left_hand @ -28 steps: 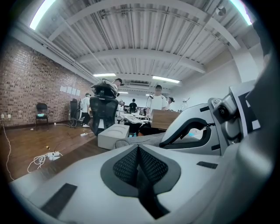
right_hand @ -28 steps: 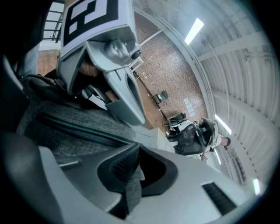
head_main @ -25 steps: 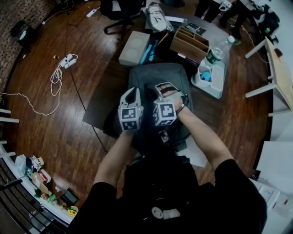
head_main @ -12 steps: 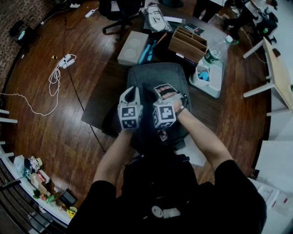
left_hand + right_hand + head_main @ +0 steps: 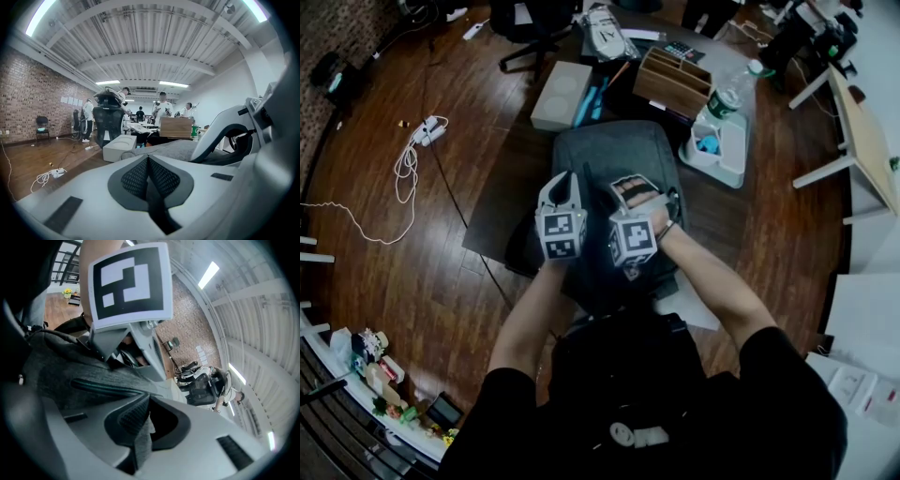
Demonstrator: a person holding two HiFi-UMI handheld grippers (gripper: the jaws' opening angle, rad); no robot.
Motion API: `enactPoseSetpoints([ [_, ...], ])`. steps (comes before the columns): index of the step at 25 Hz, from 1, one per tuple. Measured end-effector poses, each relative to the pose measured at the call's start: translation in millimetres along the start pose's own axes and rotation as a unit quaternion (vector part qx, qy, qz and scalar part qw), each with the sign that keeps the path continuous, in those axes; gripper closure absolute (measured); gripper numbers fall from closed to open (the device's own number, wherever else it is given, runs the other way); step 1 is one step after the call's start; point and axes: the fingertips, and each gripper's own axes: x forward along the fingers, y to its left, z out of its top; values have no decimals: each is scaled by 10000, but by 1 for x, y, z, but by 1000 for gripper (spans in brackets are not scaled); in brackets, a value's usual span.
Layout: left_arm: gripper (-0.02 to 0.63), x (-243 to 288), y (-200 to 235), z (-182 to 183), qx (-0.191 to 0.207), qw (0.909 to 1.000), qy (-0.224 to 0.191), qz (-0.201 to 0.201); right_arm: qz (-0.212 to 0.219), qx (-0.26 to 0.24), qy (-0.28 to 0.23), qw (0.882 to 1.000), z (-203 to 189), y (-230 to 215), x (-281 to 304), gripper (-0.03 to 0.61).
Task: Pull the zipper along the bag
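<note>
Grey bag lies flat on the dark tabletop. Left gripper: jaws pressed together, nothing seen between them. Right gripper is clamped on a grey fabric tab, just beside the zipper.
</note>
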Motion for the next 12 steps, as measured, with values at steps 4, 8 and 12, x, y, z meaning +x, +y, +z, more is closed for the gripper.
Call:
enactPoseSetpoints([
  [4, 615, -9, -5, -2, 23, 10000, -17, -38, -20, 53, 47, 10000, 3, 2, -6, 568],
  [8, 615, -16, -10, -6, 29, 9999, -10, -110, -10, -11, 149, 9999, 2, 10, -10, 566],
  [12, 615, -26, -14, -7, 69, 9998, -38, -184, -63, 26, 210, 9998, 6, 14, -17, 568],
])
